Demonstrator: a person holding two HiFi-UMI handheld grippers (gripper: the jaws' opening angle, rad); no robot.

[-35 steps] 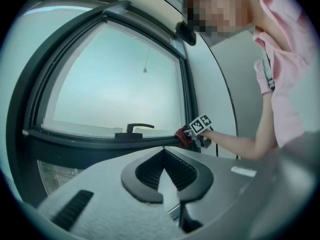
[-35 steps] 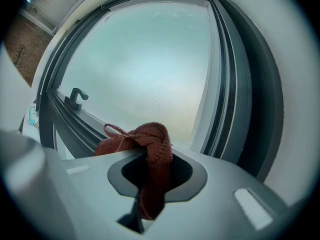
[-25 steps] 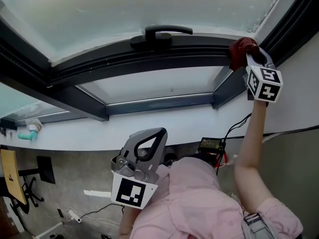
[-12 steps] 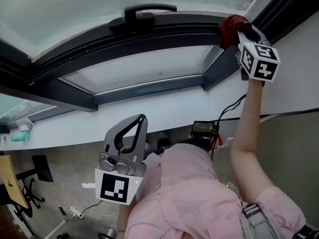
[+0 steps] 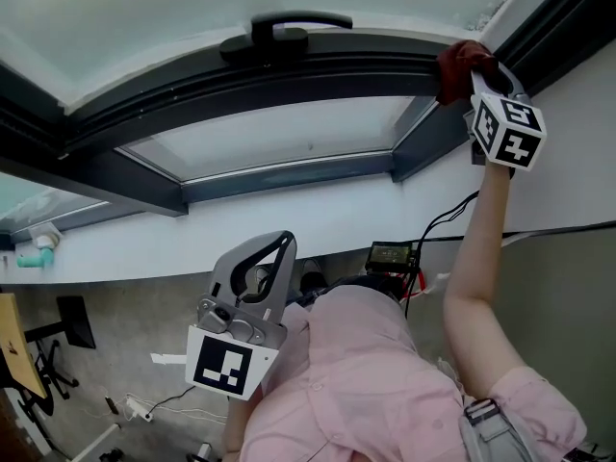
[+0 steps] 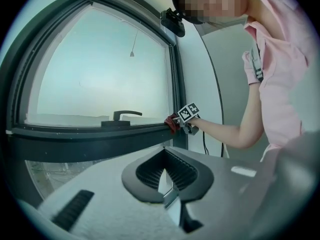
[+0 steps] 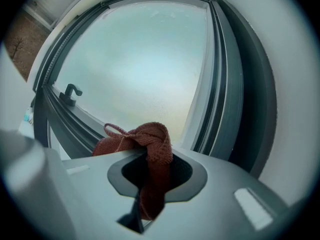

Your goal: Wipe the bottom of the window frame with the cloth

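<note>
The cloth (image 5: 460, 62) is clamped in the right gripper (image 5: 478, 77) and is still kept at the right corner of the frame's (image 5: 289, 73) bottom rail. Hardly any rail has been covered, so the wipe seems barely begun. The left gripper (image 5: 281, 246) is held low, jaws together, empty.

We count two grippers, the left gripper (image 5: 282, 243) and the right gripper (image 5: 484, 75), one cloth (image 5: 456, 63), one window handle (image 5: 285, 29), and seemingly one teal fitting (image 5: 37, 257).
</note>
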